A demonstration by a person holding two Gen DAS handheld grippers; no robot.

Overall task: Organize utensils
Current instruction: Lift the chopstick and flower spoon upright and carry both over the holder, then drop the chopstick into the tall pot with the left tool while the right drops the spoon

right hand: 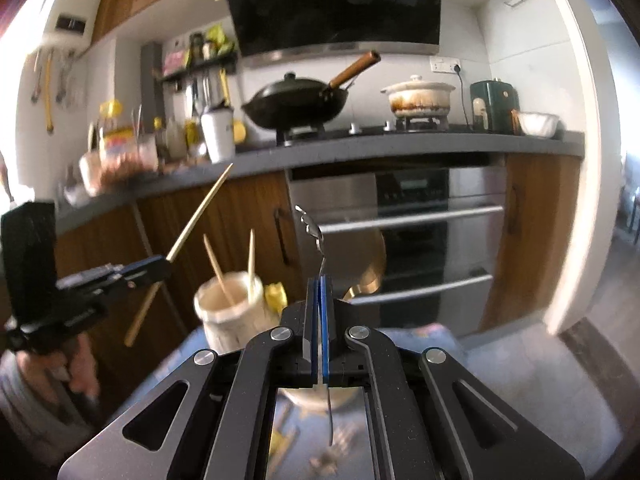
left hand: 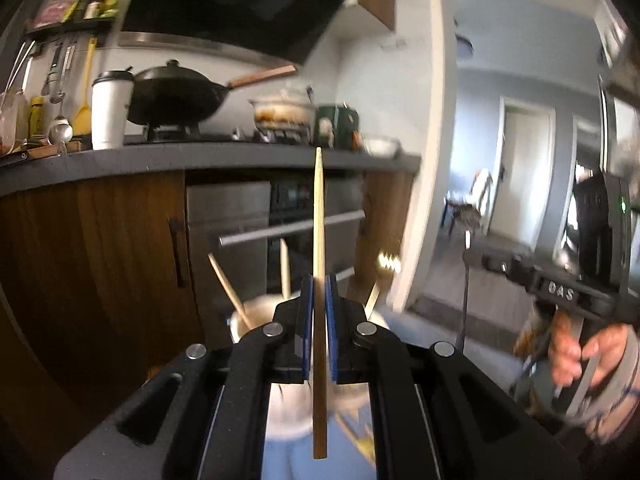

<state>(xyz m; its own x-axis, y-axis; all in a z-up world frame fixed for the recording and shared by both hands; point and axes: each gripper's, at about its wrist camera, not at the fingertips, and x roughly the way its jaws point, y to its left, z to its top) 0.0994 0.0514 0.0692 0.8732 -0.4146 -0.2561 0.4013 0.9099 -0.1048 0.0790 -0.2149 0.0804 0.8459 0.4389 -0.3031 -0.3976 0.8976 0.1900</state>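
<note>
Chopstick [left hand: 319, 240] stands clamped upright in left gripper [left hand: 319, 284], tip forward.

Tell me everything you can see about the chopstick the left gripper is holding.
The chopstick is a single pale wooden stick, slender and tapering to its upper tip. The left gripper is shut on it with blue pads near its middle, both ends free. It points up and away, above the holder that has other chopsticks.

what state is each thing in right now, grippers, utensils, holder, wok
left gripper: shut on chopstick
chopstick: gripped mid-length, raised
right gripper: shut on metal utensil
metal utensil: clamped, upright
utensil holder: standing, holds two chopsticks
wok: lidded, on stove
</note>
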